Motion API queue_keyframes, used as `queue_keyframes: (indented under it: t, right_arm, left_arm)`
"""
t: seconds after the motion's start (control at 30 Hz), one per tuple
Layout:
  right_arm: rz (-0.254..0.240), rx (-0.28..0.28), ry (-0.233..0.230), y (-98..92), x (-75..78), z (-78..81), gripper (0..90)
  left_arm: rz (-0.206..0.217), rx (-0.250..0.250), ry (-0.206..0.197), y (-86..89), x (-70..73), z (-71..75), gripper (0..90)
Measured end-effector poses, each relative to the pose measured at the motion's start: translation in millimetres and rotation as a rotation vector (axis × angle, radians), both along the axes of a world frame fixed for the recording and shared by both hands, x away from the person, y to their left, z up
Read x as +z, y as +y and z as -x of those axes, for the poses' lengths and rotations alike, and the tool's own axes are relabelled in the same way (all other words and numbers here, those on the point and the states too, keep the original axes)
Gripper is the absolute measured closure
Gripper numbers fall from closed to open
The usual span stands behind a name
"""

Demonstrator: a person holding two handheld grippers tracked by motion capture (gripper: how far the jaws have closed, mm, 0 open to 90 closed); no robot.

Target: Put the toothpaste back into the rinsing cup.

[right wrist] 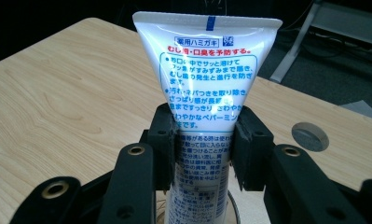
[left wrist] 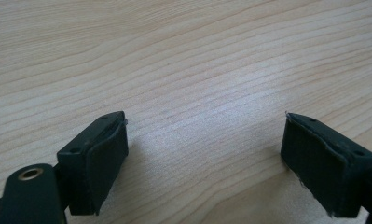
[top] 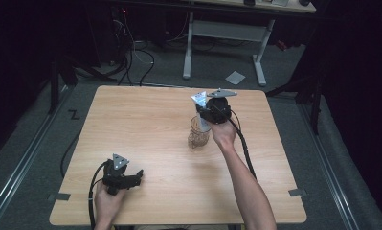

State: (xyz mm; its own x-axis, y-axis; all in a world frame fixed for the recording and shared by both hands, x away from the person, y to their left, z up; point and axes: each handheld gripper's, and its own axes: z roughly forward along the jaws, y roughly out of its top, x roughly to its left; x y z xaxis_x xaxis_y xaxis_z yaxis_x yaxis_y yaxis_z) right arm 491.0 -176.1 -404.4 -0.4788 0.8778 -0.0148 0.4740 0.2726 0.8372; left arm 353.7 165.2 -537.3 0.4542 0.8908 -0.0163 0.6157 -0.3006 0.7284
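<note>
My right gripper [top: 205, 113] is shut on a white toothpaste tube [top: 198, 99] with blue and red print. The tube stands upright, flat crimped end up, its lower end down inside a wire mesh cup [top: 198, 134] on the wooden table [top: 150, 124]. In the right gripper view the pads [right wrist: 167, 140] press both sides of the tube [right wrist: 207, 70] about halfway up, and the cup's rim [right wrist: 233, 205] shows just below. My left gripper [top: 139, 175] lies low near the table's front left, open, jaws pointing right. Only bare wood lies between its pads [left wrist: 99, 163].
A round grey cap [right wrist: 309, 136] is set into the tabletop behind the tube. Tape strips mark the front corners [top: 59, 196] [top: 297, 192]. Beyond the far edge stand a white desk frame [top: 224, 33], floor cables [top: 140, 57] and a sheet of paper [top: 235, 77].
</note>
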Motion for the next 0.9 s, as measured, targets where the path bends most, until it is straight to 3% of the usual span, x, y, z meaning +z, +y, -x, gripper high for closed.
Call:
queue_keyframes:
  t: [0.4, 0.9]
  right_arm:
    - [0.025, 0.006, 0.033, 1.0, -7.8, -0.8, 64.2]
    - [-0.011, 0.010, 0.059, -4.7, -17.7, 1.7, 64.1]
  left_arm:
    - [-0.002, -0.001, 0.000, 0.1, 0.1, 0.1, 15.1]
    - [-0.001, -0.001, 0.000, 0.1, 0.1, 0.1, 15.1]
